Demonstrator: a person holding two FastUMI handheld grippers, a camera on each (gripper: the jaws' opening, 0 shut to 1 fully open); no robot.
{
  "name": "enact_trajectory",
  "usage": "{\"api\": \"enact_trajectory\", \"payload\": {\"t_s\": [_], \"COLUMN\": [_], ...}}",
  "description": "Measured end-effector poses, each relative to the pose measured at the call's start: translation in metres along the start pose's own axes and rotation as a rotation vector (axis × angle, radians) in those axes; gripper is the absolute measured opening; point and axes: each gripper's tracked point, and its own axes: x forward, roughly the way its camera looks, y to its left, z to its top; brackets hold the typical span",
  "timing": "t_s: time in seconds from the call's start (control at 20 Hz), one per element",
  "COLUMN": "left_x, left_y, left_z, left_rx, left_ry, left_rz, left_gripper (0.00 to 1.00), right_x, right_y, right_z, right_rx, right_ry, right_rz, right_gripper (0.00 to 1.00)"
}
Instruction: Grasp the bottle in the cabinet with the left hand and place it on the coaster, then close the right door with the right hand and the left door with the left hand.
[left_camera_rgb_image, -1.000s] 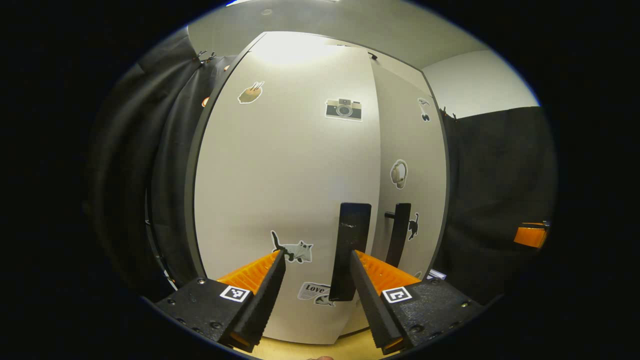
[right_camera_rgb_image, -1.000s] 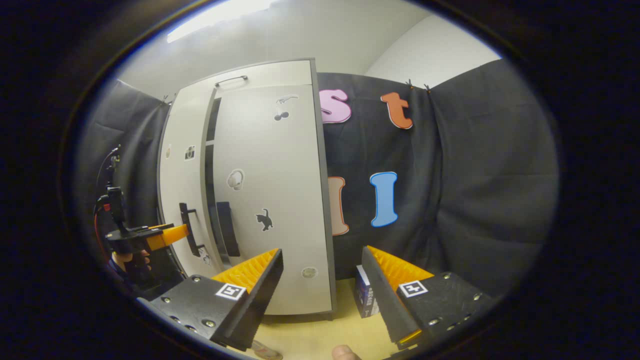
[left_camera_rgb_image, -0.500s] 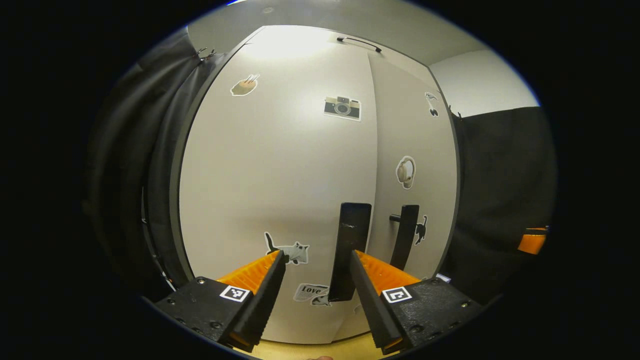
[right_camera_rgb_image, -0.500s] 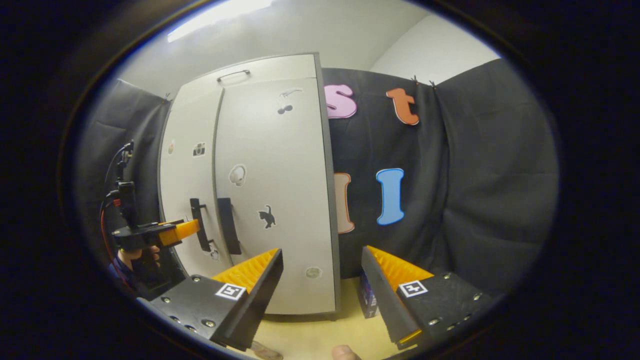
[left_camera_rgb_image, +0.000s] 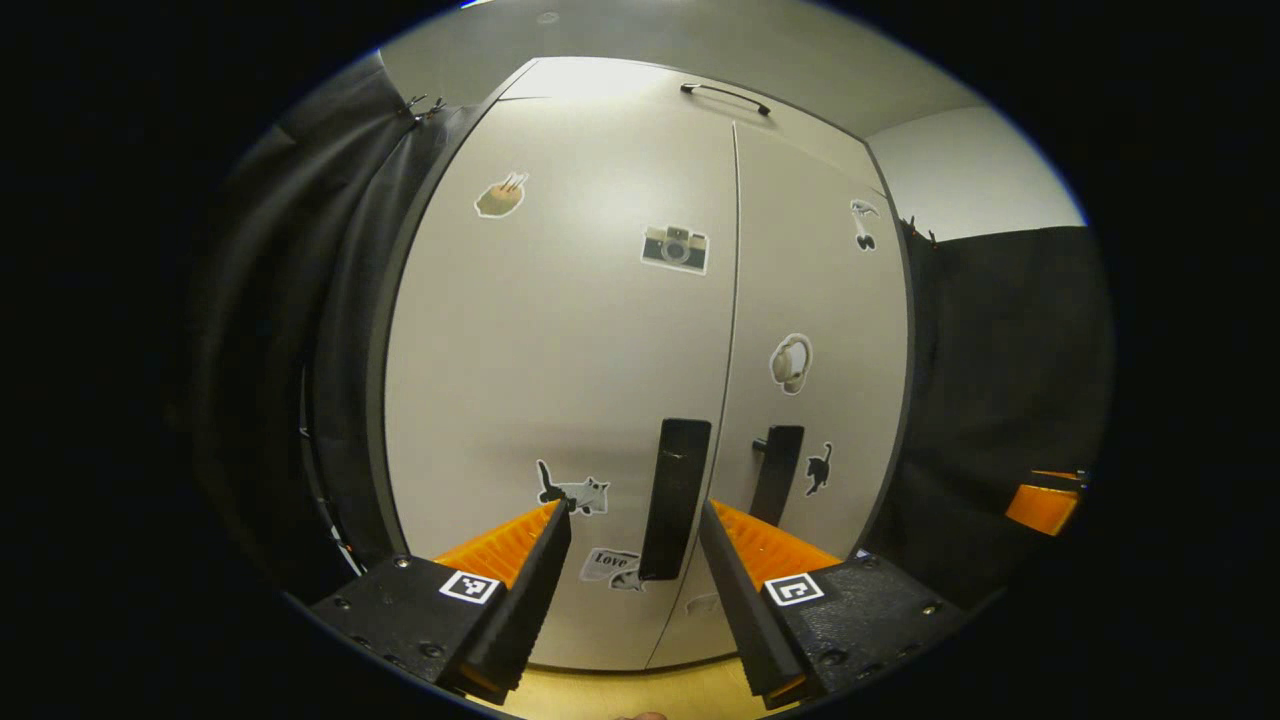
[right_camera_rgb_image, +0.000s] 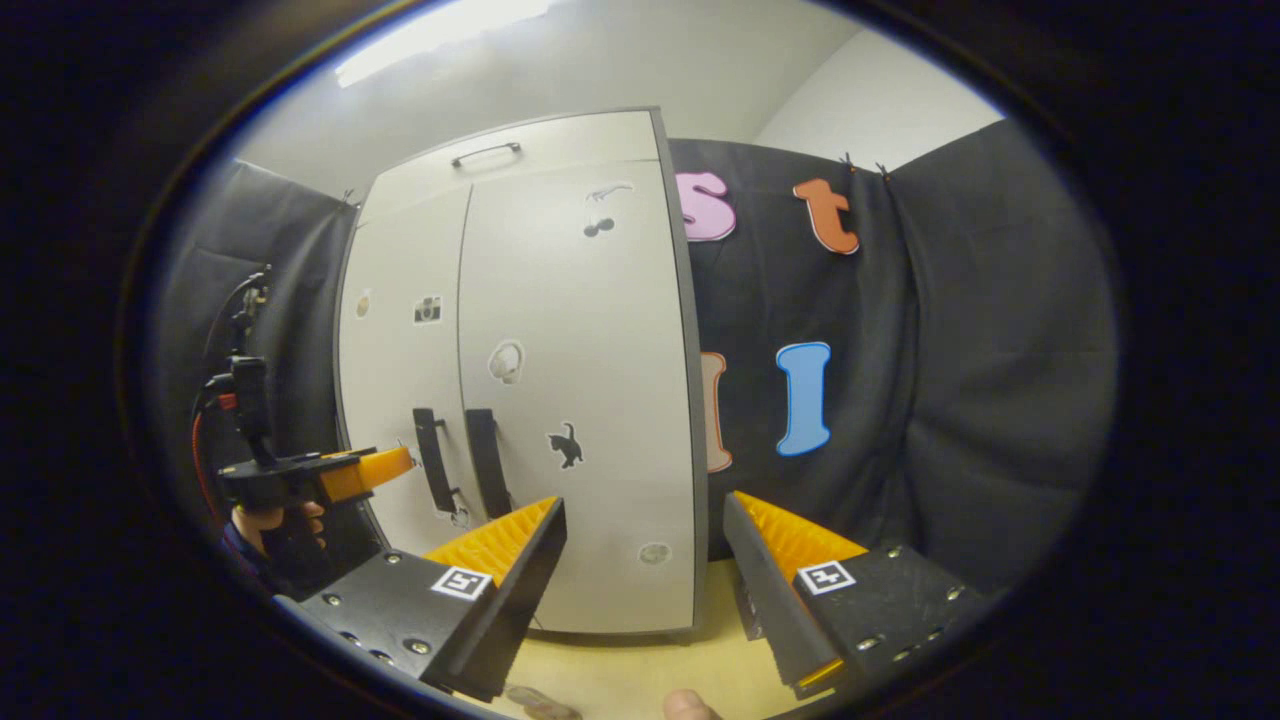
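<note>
Left gripper view: my left gripper (left_camera_rgb_image: 625, 560) sits open and empty, fingers spread at 6 o'clock, aimed at the cabinet. The left door (left_camera_rgb_image: 560, 380) looks flush with the right door (left_camera_rgb_image: 815, 350), just a thin seam between them, and the left handle (left_camera_rgb_image: 672, 497) sits between my fingertips, not touching that I can tell.

Right gripper view: my right gripper (right_camera_rgb_image: 640, 560) is open too, holding nothing, with the cabinet (right_camera_rgb_image: 560, 400) at 11 o'clock and the other gripper (right_camera_rgb_image: 375, 470) near the handles at 9. Can't spot the bottle or coaster anywhere.

I'd say the door-closing step is basically done. Next move is just backing both hands off without snagging a handle.
</note>
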Motion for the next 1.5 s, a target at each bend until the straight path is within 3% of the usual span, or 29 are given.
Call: {"api": "enact_trajectory", "payload": {"t_s": [0.35, 0.6, 0.65, 0.85, 1.0, 1.5], "left_x": [-0.075, -0.110, -0.113, -0.118, -0.119, -0.115], "left_y": [-0.010, -0.022, -0.023, -0.021, -0.026, -0.024], "left_z": [0.055, 0.087, 0.091, 0.095, 0.091, 0.089], "left_rx": [-0.036, -0.028, -0.020, 0.057, 0.061, 0.063], "left_ry": [-0.039, -0.114, -0.126, -0.146, -0.139, -0.137], "left_rz": [0.001, 0.005, 0.010, 0.041, 0.032, 0.045], "left_gripper": [0.81, 0.81, 0.81, 0.81, 0.81, 0.81], "right_x": [-0.030, -0.046, -0.048, -0.050, -0.051, -0.045], "right_y": [0.017, 0.023, 0.022, 0.022, 0.021, 0.014], "right_z": [0.043, 0.049, 0.049, 0.051, 0.052, 0.054], "right_rx": [0.023, 0.027, 0.021, 0.016, 0.012, 0.000], "right_ry": [-0.052, -0.063, -0.067, -0.074, -0.078, -0.085], "right_rz": [0.004, 0.030, 0.030, 0.033, 0.033, 0.021], "right_gripper": [0.95, 0.92, 0.98, 0.92, 0.98, 0.95]}}
